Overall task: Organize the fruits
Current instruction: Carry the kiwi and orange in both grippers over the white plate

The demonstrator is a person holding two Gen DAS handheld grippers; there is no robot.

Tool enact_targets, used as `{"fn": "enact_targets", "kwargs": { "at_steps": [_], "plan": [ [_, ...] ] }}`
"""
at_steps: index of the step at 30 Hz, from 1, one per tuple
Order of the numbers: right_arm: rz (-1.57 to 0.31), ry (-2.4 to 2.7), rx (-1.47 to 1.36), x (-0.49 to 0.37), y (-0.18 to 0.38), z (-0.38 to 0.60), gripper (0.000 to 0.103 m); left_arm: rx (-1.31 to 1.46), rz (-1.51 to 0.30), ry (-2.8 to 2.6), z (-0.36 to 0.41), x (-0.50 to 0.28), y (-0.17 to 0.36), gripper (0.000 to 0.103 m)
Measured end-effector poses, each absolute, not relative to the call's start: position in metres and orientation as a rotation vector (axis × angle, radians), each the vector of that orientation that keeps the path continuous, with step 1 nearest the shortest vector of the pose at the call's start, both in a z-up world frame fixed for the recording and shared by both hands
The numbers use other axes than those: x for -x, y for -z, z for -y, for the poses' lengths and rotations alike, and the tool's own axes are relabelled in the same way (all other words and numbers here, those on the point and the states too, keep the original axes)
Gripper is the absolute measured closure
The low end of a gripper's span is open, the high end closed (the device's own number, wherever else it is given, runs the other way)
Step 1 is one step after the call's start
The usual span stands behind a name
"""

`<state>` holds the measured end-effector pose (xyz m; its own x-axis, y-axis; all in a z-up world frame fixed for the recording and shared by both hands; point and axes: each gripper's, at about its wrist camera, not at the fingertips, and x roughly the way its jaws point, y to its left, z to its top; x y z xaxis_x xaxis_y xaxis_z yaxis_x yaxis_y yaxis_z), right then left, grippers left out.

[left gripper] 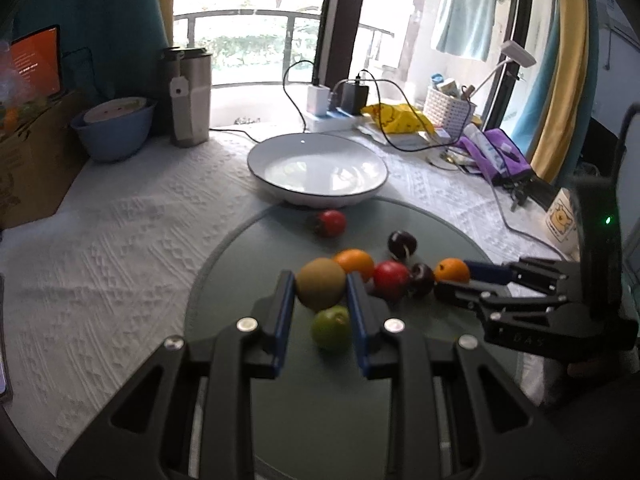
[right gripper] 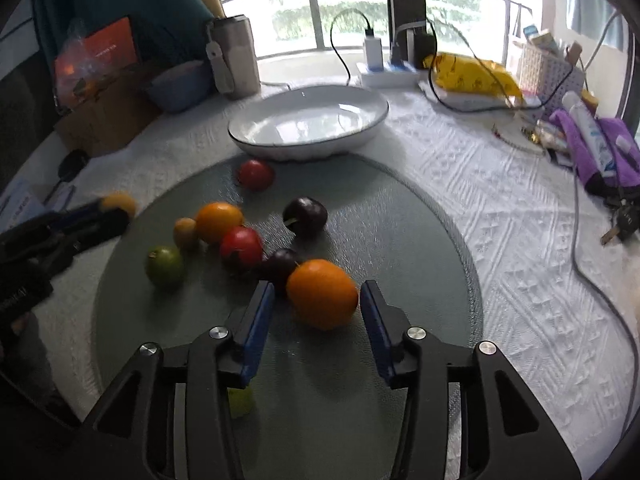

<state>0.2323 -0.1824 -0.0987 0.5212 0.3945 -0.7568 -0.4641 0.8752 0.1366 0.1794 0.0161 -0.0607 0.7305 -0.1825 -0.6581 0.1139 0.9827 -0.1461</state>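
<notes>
A: Nearest, what has the left gripper [left gripper: 320,292] got?
B: Its blue-padded jaws are clamped on a round, matte brown kiwi [left gripper: 321,289]. A smooth green fruit [left gripper: 332,327] lies below it on the frosted round glass mat [left gripper: 248,264].
A: And the right gripper [right gripper: 318,300]?
B: Its jaws stand apart around a glossy orange [right gripper: 322,294], a gap showing at each pad.
A: What crowds it?
B: A small dark plum [right gripper: 280,266] is just beside the orange, then a shiny red tomato [right gripper: 241,247], a second orange [right gripper: 218,222] and a larger plum [right gripper: 305,216]. Another tomato [right gripper: 256,175] sits alone near the mat's far edge.
A: Open room?
B: Bare glass to the right of the fruit. Beyond lies an embossed white tablecloth [right gripper: 460,184], and a wide, shallow white bowl [right gripper: 374,126] with a dark rim overlaps the mat's far edge.
</notes>
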Motion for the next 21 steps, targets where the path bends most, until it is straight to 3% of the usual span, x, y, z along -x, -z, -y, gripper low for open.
{"fn": "enact_targets", "kwargs": {
  "at_steps": [2,3,21],
  "plan": [
    [-0.891,-0.509,0.089,-0.234,0.101,0.183,0.058,0.093,-0.734,0.164,-0.018,-0.183,0.061,0.076],
    [-0.889,-0.514,0.094,-0.233,0.101,0.183,0.065,0.091,-0.732,0.165,-0.019,-0.185,0.060,0.076],
    [-0.785,-0.547,0.060,-0.276,0.059,0.178,0.065,0.052,-0.685,0.153,-0.022,-0.237,0.044,0.076]
  ]
}}
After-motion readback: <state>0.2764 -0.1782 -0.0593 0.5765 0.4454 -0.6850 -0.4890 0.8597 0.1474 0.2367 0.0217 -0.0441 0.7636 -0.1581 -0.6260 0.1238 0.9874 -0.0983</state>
